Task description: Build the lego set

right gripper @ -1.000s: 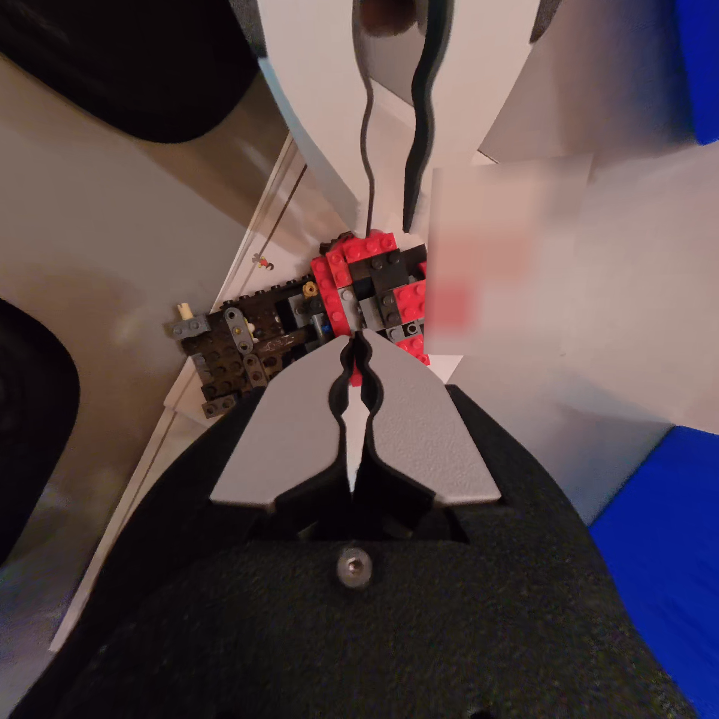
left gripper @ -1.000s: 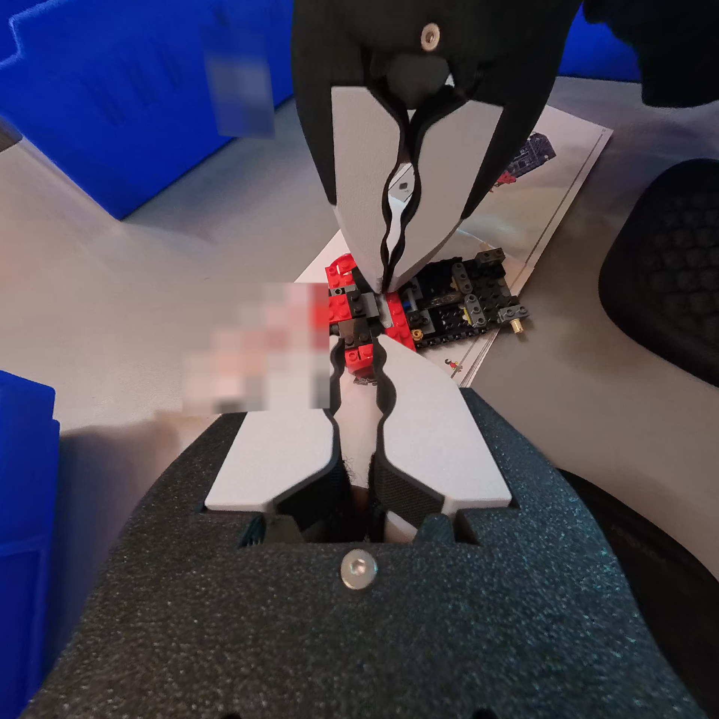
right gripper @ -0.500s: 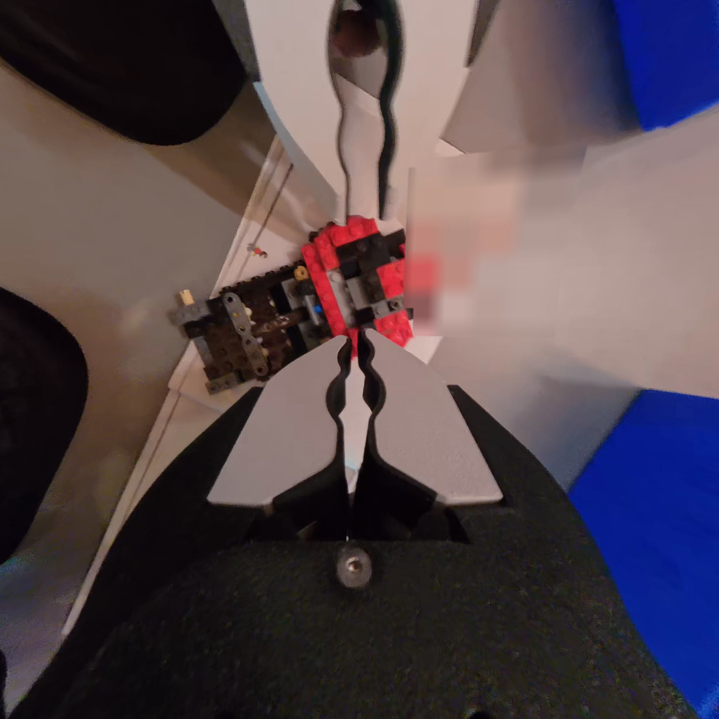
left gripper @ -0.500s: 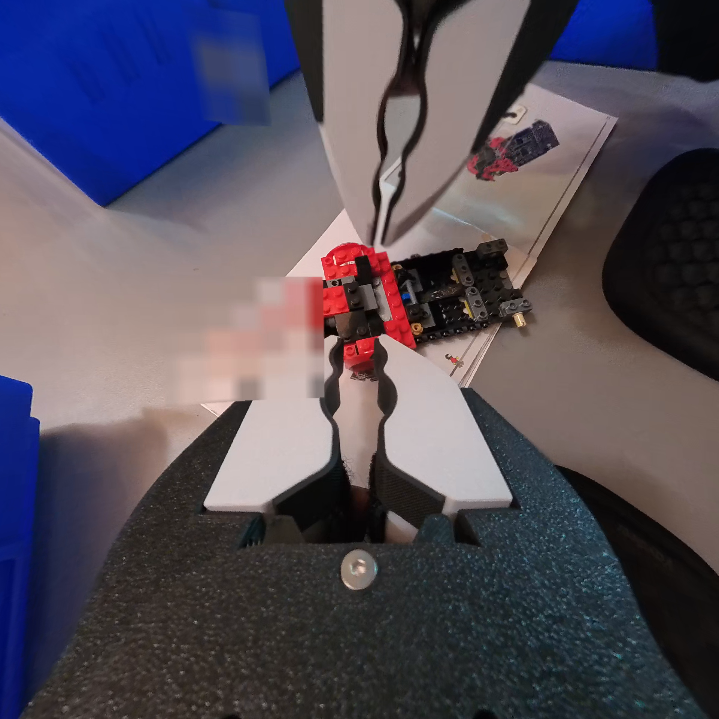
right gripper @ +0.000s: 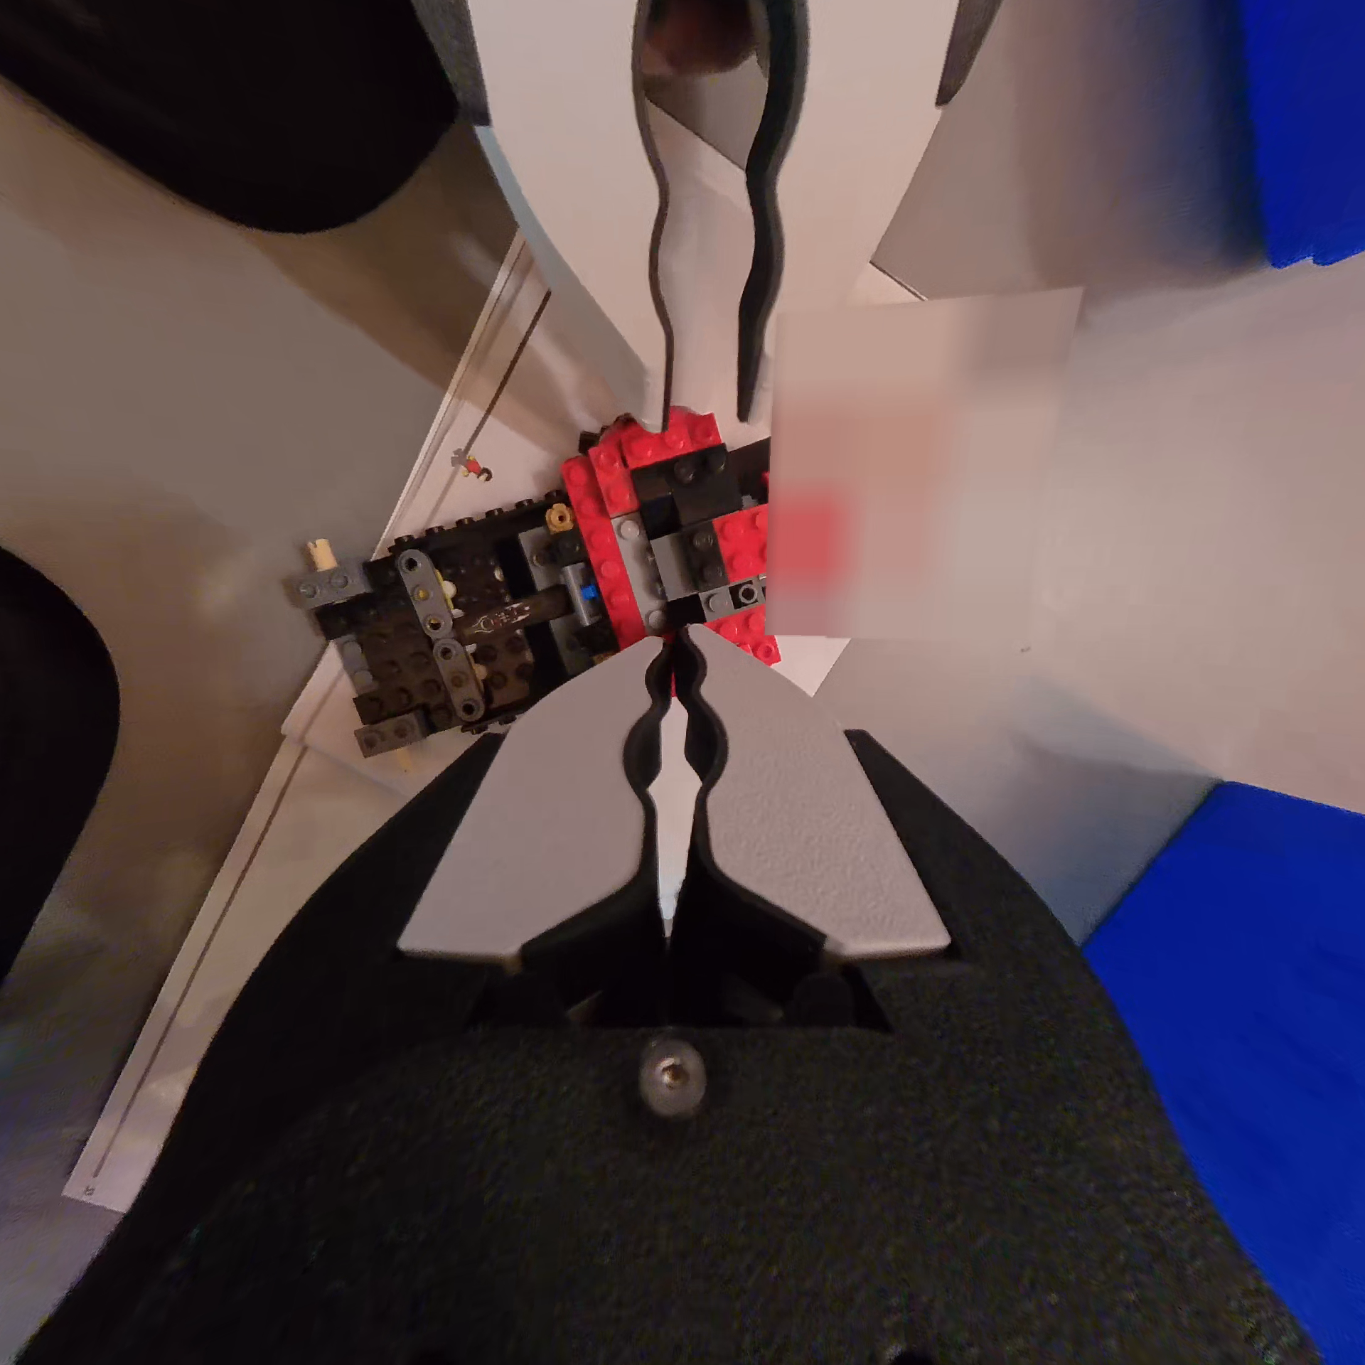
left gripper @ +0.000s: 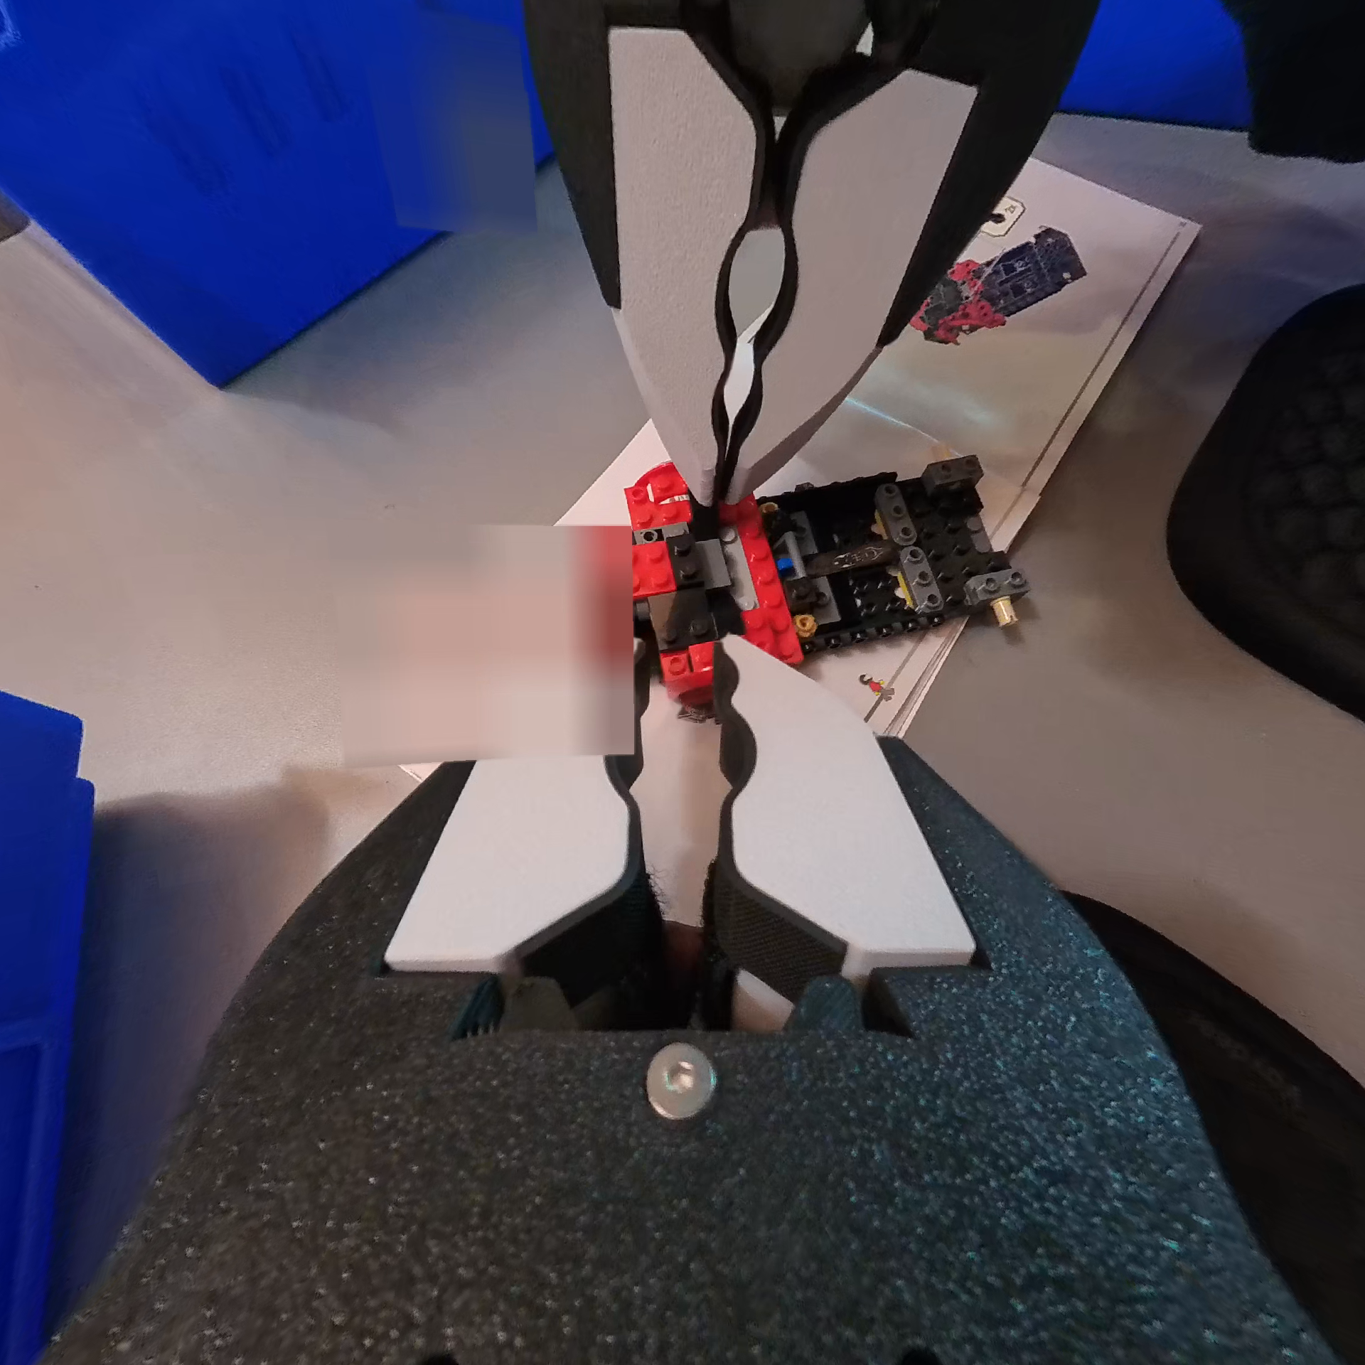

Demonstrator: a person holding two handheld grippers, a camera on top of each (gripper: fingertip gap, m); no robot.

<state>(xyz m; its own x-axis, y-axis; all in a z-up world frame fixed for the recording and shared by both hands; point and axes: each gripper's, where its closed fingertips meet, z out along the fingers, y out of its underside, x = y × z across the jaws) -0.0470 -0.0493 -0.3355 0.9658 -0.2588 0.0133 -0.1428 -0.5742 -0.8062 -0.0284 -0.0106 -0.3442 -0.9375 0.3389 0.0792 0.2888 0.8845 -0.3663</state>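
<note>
1. Grey table carries blue bins at the far left.
2. My left hand-held gripper, jaws slightly parted, touches the near edge of the red-and-black lego model.
3. My right hand-held gripper, nearly closed, tips press the model's red front.
4. Rightward, the model lies on an instruction booklet.

Speckled black gripper, seemingly grey-fingered
</note>
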